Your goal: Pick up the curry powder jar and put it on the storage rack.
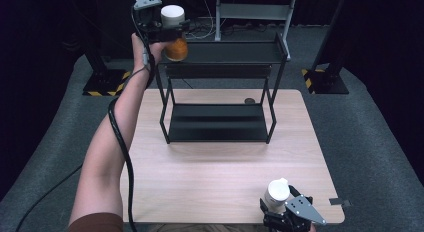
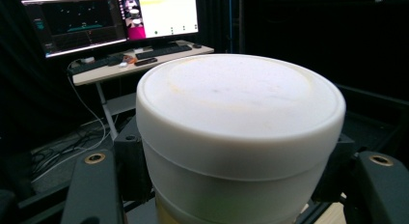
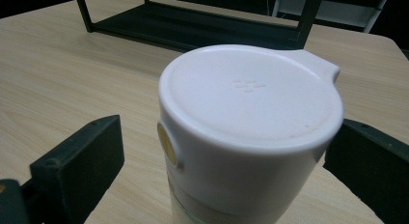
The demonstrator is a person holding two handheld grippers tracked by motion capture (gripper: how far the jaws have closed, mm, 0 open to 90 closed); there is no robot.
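Orange jar (image 1: 176, 47) body behind jaws

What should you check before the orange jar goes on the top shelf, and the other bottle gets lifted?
1. Left claw grips the jar: ok, jaws press both sides below its white lid.
2. Jar upright: ok.
3. Top shelf has free room: ok, bare beside the jar.
4. Jar bottom above the shelf rim: cannot tell.
5. Right claw around the bottle: ok, one jaw each side.
6. Right claw squeezing the bottle: not ok, gaps show on both sides.
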